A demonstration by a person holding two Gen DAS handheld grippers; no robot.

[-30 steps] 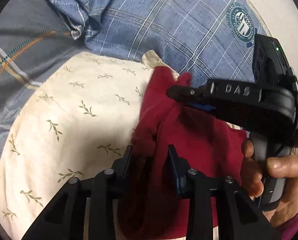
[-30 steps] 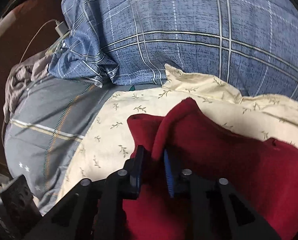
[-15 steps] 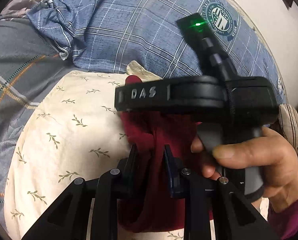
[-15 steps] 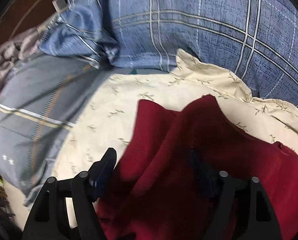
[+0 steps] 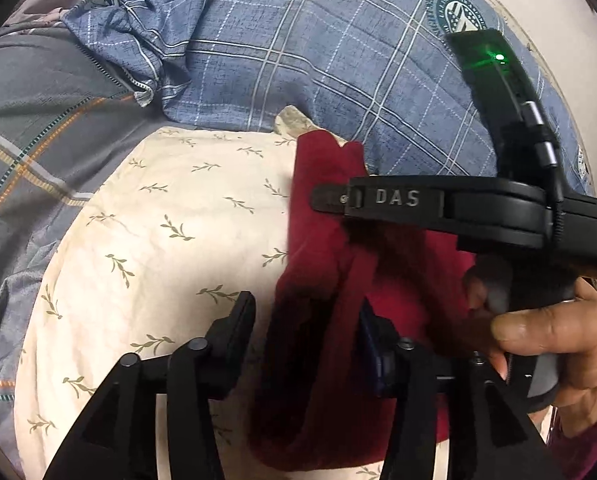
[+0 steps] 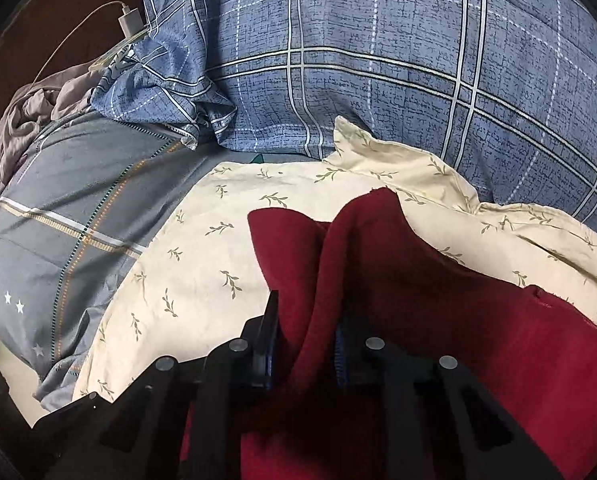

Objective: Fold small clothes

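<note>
A dark red garment [image 5: 326, 240] lies crumpled on a cream leaf-print cloth [image 5: 170, 220]. My left gripper [image 5: 304, 328] is opening. A hanging fold of the red garment sits between its jaws, and the left finger stands clear of the cloth. In the right wrist view the red garment [image 6: 458, 320] rises in a ridge. My right gripper [image 6: 304, 340] is closing and pinches that ridge between its pads. The right tool's black body [image 5: 478, 212] crosses the left wrist view, held by a hand [image 5: 558, 344].
A blue plaid pillow [image 6: 378, 60] bulges behind the cream cloth [image 6: 202, 260]. Grey striped bedding [image 6: 58, 200] spreads to the left, with a crumpled grey cloth [image 6: 30, 108] and a white charger plug [image 6: 129, 22] on a cable at the far left. A pale wall [image 5: 558, 8] is at the right.
My left jaws were pinched on the red garment and now stand apart. My right jaws spread wide half a second ago and have closed again on a red fold.
</note>
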